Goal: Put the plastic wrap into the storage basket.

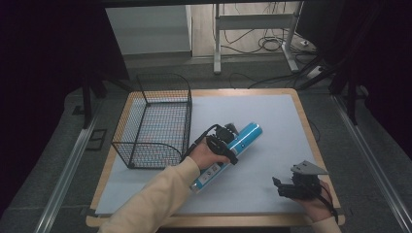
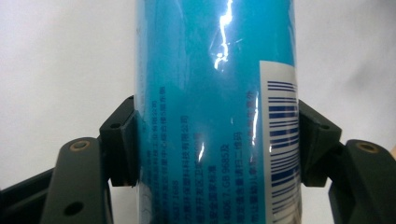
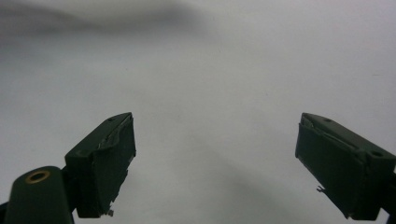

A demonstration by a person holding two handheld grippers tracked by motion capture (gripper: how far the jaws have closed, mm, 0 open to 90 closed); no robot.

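A long blue cylinder [image 1: 243,138] with printed text and a barcode label is held a little above the white sheet near the table's middle, lying diagonally. My left gripper [image 1: 224,145] is shut on it around its mid-length. In the left gripper view both black pads [image 2: 125,140] press against the sides of the blue cylinder [image 2: 210,116]. My right gripper [image 1: 282,188] rests near the front right corner of the table, apart from the cylinder. In the right gripper view its jaws stand wide apart, and the right gripper [image 3: 215,163] is open with only white surface between them.
A black wire basket [image 1: 155,121] stands on the left part of the table, close to the left hand. The white sheet [image 1: 262,111] covers the wooden tabletop. Beyond the far edge are white table legs [image 1: 217,39] and cables on the floor.
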